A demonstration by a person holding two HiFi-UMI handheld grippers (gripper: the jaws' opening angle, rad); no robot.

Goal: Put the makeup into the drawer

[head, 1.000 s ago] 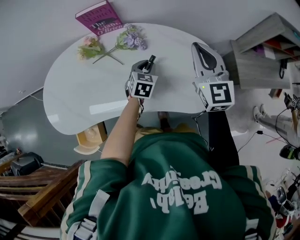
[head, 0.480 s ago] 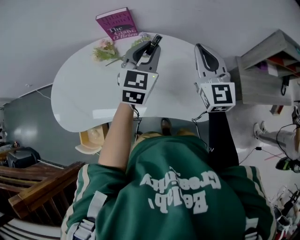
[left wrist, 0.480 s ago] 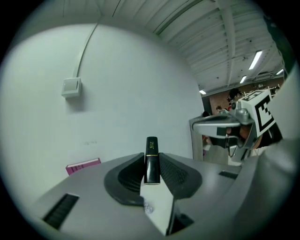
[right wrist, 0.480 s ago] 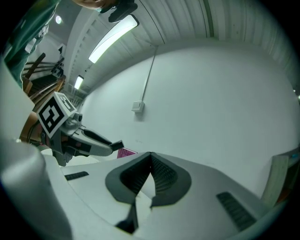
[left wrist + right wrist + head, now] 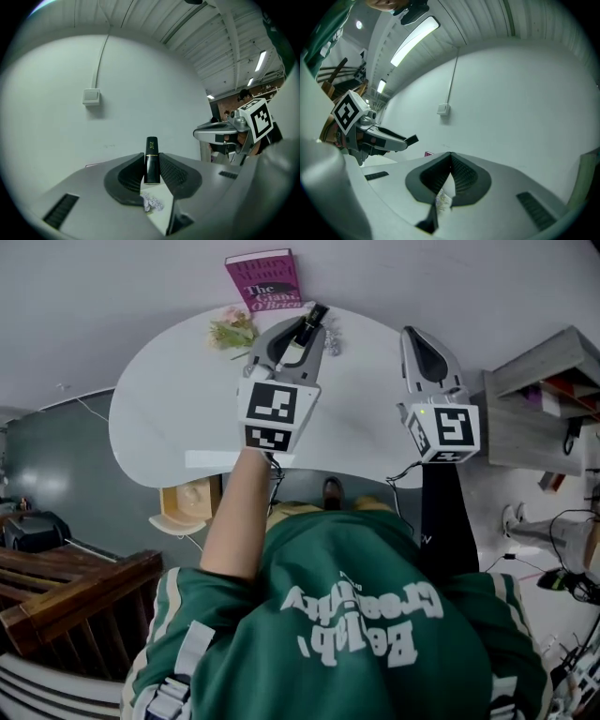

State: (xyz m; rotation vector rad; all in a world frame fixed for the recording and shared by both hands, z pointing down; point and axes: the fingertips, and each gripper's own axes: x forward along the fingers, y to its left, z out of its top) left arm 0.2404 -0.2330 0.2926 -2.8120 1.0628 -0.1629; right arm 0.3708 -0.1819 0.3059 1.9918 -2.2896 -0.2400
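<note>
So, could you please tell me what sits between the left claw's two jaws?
A black lipstick tube with a gold band stands upright there, pinched by the left claw; the left gripper view shows it.

A glossy black lipstick tube [image 5: 151, 161] with a thin gold band contrasts with the white table [image 5: 159, 418], the magenta book [image 5: 265, 279] at twelve o'clock, pale pink flowers [image 5: 231, 330] and a green, white-lettered jacket [image 5: 356, 615].

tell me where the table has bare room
The left half of the table is bare, from the flowers to the near edge; so is the strip between the left gripper and right gripper. Crowded at the far edge, by flowers and book.
</note>
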